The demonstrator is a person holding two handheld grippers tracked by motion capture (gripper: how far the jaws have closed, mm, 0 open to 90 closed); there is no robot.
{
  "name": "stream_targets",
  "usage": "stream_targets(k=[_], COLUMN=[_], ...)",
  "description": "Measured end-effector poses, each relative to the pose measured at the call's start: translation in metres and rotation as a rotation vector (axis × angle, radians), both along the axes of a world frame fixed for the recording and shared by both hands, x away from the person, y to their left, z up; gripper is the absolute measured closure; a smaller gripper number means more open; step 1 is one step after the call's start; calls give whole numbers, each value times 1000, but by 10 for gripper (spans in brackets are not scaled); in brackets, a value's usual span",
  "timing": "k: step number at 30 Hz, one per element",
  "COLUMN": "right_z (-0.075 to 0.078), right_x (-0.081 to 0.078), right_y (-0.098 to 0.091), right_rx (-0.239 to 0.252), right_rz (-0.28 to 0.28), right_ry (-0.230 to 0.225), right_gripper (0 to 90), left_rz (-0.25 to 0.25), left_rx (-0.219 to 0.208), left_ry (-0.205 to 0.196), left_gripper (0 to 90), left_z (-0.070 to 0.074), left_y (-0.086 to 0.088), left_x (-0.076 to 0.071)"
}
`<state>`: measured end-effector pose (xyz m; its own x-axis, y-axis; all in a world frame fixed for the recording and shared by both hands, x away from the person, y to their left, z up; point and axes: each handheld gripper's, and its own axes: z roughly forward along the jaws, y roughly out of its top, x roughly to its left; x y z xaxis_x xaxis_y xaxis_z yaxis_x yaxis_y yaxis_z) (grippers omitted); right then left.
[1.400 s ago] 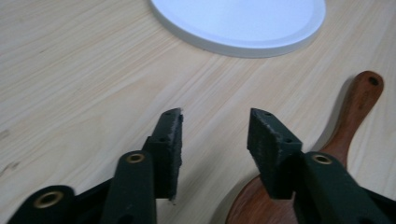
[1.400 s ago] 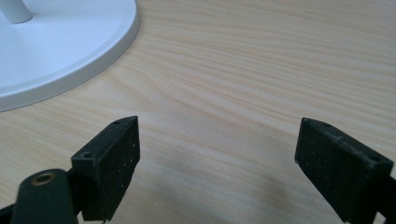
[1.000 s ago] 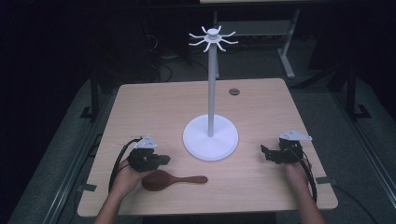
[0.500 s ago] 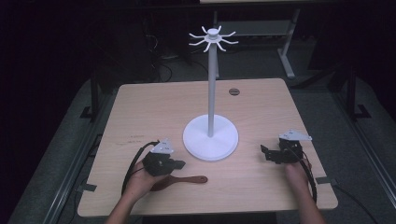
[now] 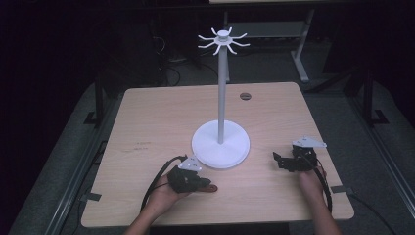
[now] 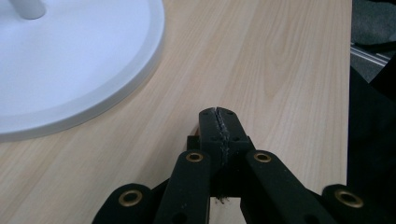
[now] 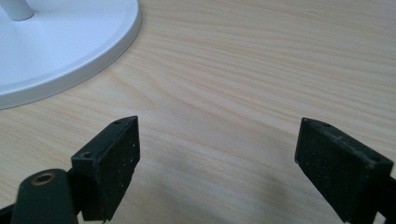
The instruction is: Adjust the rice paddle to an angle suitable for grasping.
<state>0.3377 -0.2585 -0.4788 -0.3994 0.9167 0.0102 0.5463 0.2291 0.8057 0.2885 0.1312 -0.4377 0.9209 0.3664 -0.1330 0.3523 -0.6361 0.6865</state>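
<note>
Light wooden table point(image 5: 161, 122) under a dark room, with a white stand point(image 5: 221, 142) at its centre. Near the front edge a brown wooden spoon point(image 5: 209, 188) lies flat, its long axis running left to right; one end shows to the right of the left gripper point(image 5: 198, 182), the rest being hidden beneath it. This gripper's jaws are pressed together over the spoon, though whether they pinch it cannot be told. At the right, the right gripper point(image 5: 280, 160) rests with jaws spread wide.
</note>
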Motion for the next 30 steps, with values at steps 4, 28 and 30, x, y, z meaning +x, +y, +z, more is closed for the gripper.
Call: stream_targets(k=[4,28,30], right_z=[0,0,0], right_x=[0,0,0], right_y=[0,0,0], right_rx=[1,-4,-3], right_rz=[0,3,3], right_ry=[1,1,1], right_gripper=[135,135,135], left_rz=[-17,-7,4], left_rx=[13,100,100], left_ry=[8,-5,-10], left_gripper=[898,898,898], left_z=[-4,-14,-14], left_y=[-12,-21,-20], left_x=[-3,2,3])
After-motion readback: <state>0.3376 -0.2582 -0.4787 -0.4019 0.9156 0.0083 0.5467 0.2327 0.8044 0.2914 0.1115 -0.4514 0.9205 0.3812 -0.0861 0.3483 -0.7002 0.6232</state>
